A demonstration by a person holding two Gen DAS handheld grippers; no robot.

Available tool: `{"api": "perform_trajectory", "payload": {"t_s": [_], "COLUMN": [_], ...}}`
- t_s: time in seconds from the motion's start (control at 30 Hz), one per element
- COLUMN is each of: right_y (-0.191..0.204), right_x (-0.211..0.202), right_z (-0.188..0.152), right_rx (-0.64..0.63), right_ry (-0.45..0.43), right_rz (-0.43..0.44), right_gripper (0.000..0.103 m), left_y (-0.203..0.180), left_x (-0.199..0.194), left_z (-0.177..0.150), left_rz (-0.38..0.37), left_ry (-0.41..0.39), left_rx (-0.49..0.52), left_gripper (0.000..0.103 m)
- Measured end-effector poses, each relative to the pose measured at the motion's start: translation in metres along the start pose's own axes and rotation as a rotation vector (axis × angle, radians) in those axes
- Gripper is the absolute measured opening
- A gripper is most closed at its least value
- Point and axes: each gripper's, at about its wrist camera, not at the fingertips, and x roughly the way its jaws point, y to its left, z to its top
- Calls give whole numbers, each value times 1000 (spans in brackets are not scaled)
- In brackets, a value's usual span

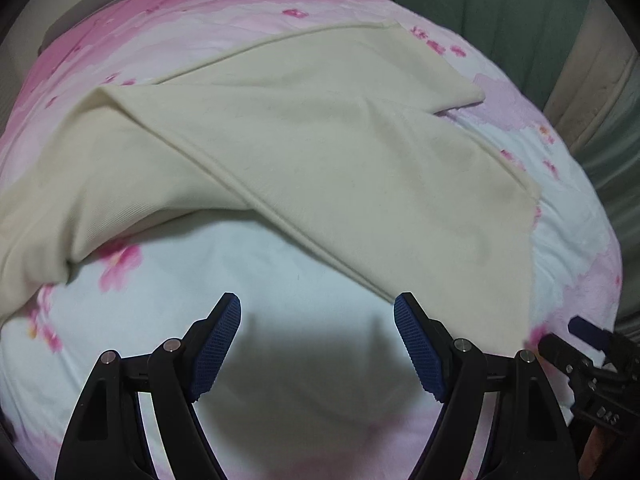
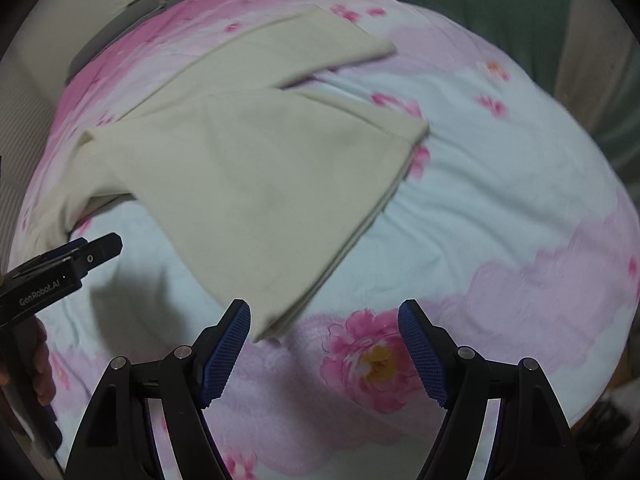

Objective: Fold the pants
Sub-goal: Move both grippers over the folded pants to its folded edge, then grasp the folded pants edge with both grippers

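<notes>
Across nearly the whole of both wrist views a bedspread (image 1: 280,264) is spread, pale blue-white and pink, printed with pink blossoms. On it the pants (image 1: 304,152), cream-coloured and soft, are laid out flat; two legs are seen to fan apart toward the right of the left wrist view, the upper one reaching a squared hem near the far edge, the lower one running down to a hem close to the near right. A raised seam is seen along the lower leg, and the fabric is bunched at the left, where it drapes toward the edge of the bed. Beyond the bed a green curtain (image 1: 500,12) is hung at the upper right. The left gripper (image 1: 318,312) is held above bare bedspread just beside the lower leg's edge, its blue ribbed pads spread wide, with nothing between them; its shadow is cast on the cover below. The right gripper (image 2: 324,316) is likewise held wide apart and empty, with the corner of the lower hem lying just beside its left pad and a large pink flower (image 2: 372,356) seen between the jaws. A hand (image 2: 40,364) is glimpsed at the left edge of the right wrist view, wrapped around the handle of the left gripper.
</notes>
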Motion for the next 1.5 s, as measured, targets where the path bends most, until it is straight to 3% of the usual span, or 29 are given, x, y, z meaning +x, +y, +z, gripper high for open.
{"api": "perform_trajectory", "payload": {"t_s": [0.2, 0.3, 0.4, 0.43, 0.47, 0.53, 0.57, 0.67, 0.8, 1.0, 1.3, 1.5], "right_y": [-1, 2, 0, 2, 3, 11, 13, 12, -1, -9, -2, -6], "right_x": [34, 48, 59, 64, 67, 71, 70, 55, 12, -32, -60, -32], "right_z": [-5, -6, -5, -4, -2, 2, 5, 14, 41, 111, 231, 317], "right_rx": [101, 130, 160, 160, 158, 123, 104, 79, 80, 39, -47, -63], "right_ry": [18, 53, 82, 95, 102, 117, 110, 88, -6, -119, -230, -228], "right_rz": [28, 43, 78, 97, 116, 121, 117, 130, 149, 146, 119, 113], "right_gripper": [75, 68, 51, 40, 29, 20, 8, 8, 8, 8, 8, 8], "left_y": [4, 8, 10, 10, 8, 3, 1, -4, -7, -26, -18, -16], "left_x": [41, 57, 68, 69, 70, 67, 61, 35, -3, -34, -43, -9], "left_z": [22, 32, 37, 38, 39, 42, 43, 52, 70, 121, 232, 290], "left_rz": [-36, -43, -67, -76, -85, -95, -93, -94, -132, -68, -62, -46], "left_ry": [49, 71, 95, 95, 99, 109, 96, 51, -2, -69, -132, -136], "left_rx": [-38, -66, -100, -98, -88, -72, -64, -40, -62, 11, -39, -77], "left_gripper": [79, 78, 70, 58, 39, 23, 17, 17, 15, 14, 14, 14]}}
